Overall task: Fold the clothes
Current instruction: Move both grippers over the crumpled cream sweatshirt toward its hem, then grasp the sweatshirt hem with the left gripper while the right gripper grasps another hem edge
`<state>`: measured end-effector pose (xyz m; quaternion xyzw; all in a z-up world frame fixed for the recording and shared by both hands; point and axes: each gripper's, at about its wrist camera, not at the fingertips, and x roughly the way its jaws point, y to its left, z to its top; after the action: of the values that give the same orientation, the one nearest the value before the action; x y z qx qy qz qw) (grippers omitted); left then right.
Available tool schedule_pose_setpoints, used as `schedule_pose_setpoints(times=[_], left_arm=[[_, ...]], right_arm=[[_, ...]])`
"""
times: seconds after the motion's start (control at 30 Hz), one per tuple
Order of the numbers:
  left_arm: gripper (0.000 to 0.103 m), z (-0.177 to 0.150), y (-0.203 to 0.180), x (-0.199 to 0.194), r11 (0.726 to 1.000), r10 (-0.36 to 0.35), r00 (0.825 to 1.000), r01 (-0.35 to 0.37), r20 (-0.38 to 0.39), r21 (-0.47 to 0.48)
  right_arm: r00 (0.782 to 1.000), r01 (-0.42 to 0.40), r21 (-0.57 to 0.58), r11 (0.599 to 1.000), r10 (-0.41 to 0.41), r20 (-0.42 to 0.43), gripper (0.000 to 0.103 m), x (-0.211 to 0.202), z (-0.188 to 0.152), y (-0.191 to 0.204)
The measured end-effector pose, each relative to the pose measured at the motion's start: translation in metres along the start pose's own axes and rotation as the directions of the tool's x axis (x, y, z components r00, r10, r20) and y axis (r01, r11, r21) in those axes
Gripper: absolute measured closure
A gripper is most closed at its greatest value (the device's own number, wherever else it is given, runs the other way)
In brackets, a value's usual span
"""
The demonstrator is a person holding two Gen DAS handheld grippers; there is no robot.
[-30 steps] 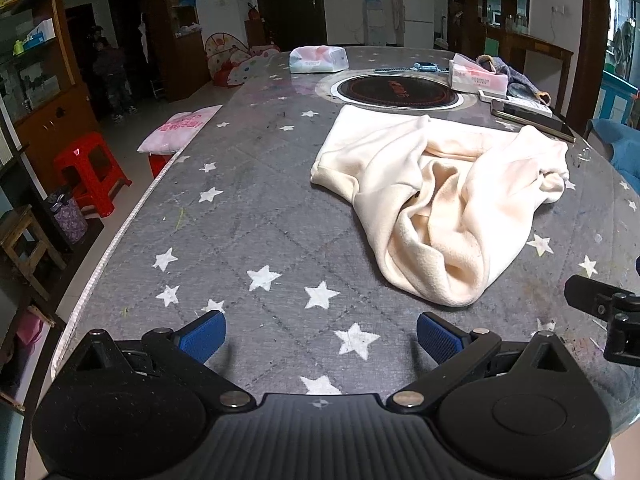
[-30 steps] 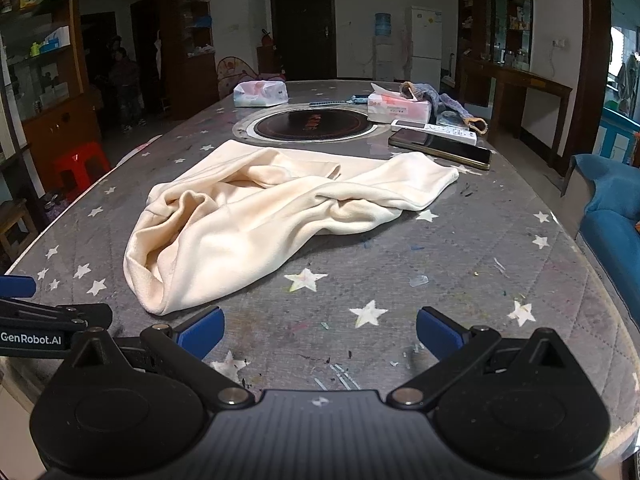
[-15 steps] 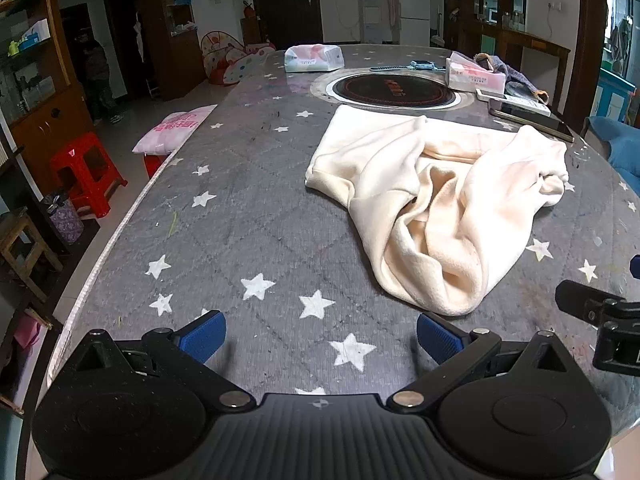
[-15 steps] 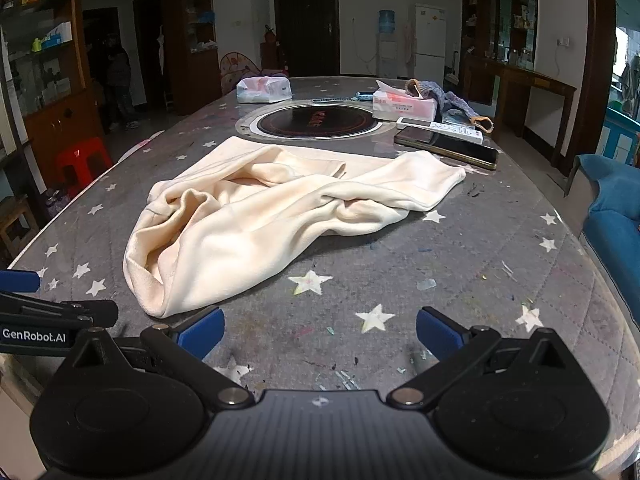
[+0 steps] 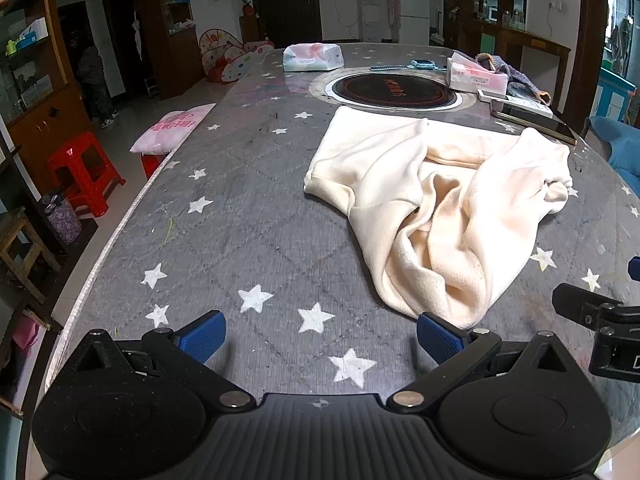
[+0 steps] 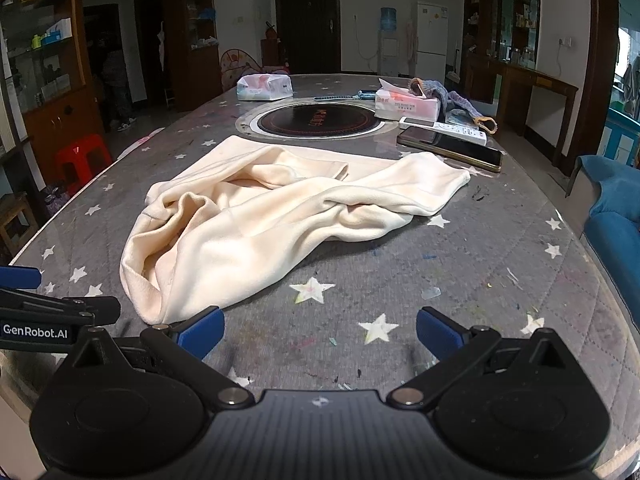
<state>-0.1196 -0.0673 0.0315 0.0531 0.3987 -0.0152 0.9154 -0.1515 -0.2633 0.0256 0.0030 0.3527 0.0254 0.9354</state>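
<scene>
A cream fleece garment (image 5: 436, 204) lies crumpled on the grey star-print table (image 5: 240, 216); it also shows in the right wrist view (image 6: 280, 212). My left gripper (image 5: 318, 338) is open and empty, low over the near table edge, with the garment's near corner just beyond its right finger (image 5: 438, 338). My right gripper (image 6: 318, 334) is open and empty, to the right of the left one, with the garment's near corner by its left finger (image 6: 200, 332). Each gripper shows at the edge of the other's view.
Beyond the garment are a round black hotplate (image 6: 318, 120), two tissue packs (image 6: 264, 87), a phone (image 6: 452, 148), a remote (image 6: 444, 130) and a cloth bag (image 6: 452, 98). A blue sofa (image 6: 616, 220) stands right of the table, red stools (image 5: 84, 172) on the left.
Both grippers have drawn back slightly and risen a little; the garment looks a bit farther off. The garment has not moved and both grippers stay open.
</scene>
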Motion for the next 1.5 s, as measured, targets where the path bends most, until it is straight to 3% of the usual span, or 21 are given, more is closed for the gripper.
schedule_pose_setpoints(times=[0.67, 1.27, 1.5], left_arm=[[0.0, 0.016, 0.002, 0.003, 1.0, -0.006, 1.0, 0.006, 0.016, 0.005], [0.001, 0.071, -0.014, 0.004, 0.992, -0.054, 0.99, 0.038, 0.133, 0.12], [0.016, 0.105, -0.037, 0.032, 0.975, -0.099, 0.986, 0.07, 0.131, 0.21]], right_arm=[[1.0, -0.013, -0.003, 1.0, 0.013, -0.005, 0.0, 0.01, 0.011, 0.0], [1.0, -0.009, 0.004, 1.0, 0.009, -0.004, 0.0, 0.023, 0.024, -0.01], [1.0, -0.003, 0.004, 1.0, 0.003, 0.002, 0.0, 0.03, 0.036, -0.019]])
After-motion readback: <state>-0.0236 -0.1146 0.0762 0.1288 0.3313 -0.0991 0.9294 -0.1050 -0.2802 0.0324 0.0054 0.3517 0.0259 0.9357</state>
